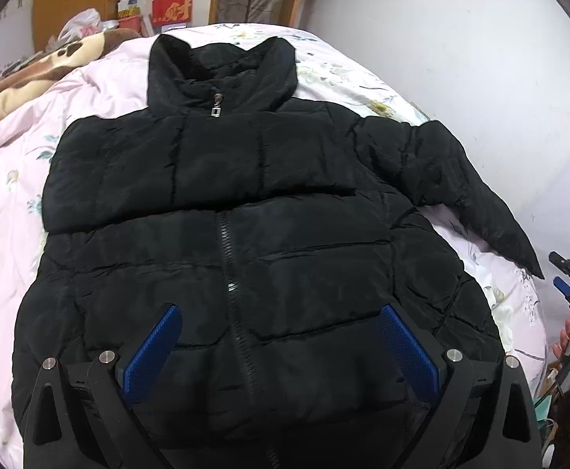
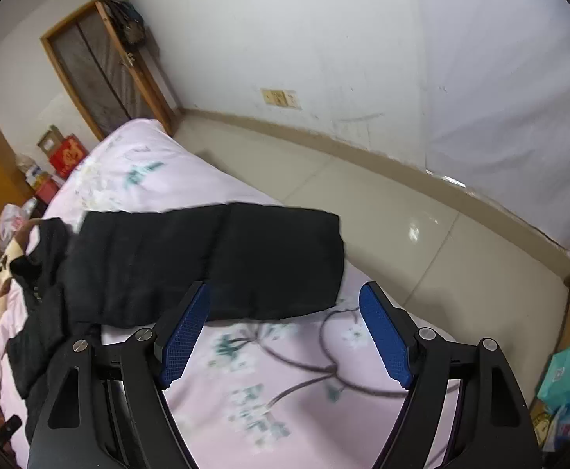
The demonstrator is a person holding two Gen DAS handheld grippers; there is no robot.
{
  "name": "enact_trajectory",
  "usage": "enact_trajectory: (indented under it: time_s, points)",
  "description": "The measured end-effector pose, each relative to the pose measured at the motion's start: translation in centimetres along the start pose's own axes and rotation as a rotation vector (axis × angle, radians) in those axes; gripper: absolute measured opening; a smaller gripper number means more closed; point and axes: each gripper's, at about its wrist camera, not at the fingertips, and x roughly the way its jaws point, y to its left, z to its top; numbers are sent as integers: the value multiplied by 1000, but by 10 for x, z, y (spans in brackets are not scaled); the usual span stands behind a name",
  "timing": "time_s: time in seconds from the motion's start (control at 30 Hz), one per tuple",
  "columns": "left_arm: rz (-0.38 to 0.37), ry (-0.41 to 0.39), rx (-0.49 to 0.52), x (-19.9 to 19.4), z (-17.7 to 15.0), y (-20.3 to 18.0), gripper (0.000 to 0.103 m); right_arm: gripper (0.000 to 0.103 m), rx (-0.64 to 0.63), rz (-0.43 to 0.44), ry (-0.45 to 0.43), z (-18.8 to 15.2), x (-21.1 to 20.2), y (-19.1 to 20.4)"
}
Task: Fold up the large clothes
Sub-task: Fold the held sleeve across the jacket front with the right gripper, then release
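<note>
Hiding the jacket hem, left claw spread.

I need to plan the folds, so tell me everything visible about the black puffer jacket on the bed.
The black puffer jacket lies front up, spread flat on the pink floral bedcover. It looks like quilted, slightly shiny fabric stitched in horizontal panels. The front zipper is closed up to the standing collar, where a silver pull hangs. One sleeve stretches out sideways toward the bed's edge; the other is not clearly visible. The open left gripper hovers over the hem, and the open right gripper is near the sleeve cuff; neither holds it.
</note>
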Motion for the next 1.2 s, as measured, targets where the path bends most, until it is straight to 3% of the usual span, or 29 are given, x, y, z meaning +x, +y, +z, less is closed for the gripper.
enact_trajectory:
  time_s: [0.23, 0.4, 0.57, 0.67, 0.73, 0.8, 0.97, 1.2]
  points:
    - [0, -1, 39, 7, -1, -12, 102, 79, 61, 60, 85, 3, 48, -6]
    - [12, 23, 95, 14, -3, -19, 102, 80, 98, 47, 95, 8, 62, -6]
    - [-11, 38, 87, 20, -4, -18, 102, 79, 118, -3, 95, 14, 66, -2]
    - [-12, 43, 102, 22, -4, -19, 102, 61, 72, -44, 76, 16, 65, 8]
    - [0, 43, 111, 22, -3, -18, 102, 40, 43, -47, 65, 18, 63, 13]
    - [-3, 48, 102, 21, -3, -15, 102, 25, 23, -40, 50, 22, 57, 18]
    - [-1, 30, 86, 12, -1, -4, 102, 19, -68, -42, -53, 26, 24, 44]
    - [22, -9, 73, -6, 2, 12, 102, 19, -186, 49, -150, 33, -32, 103]
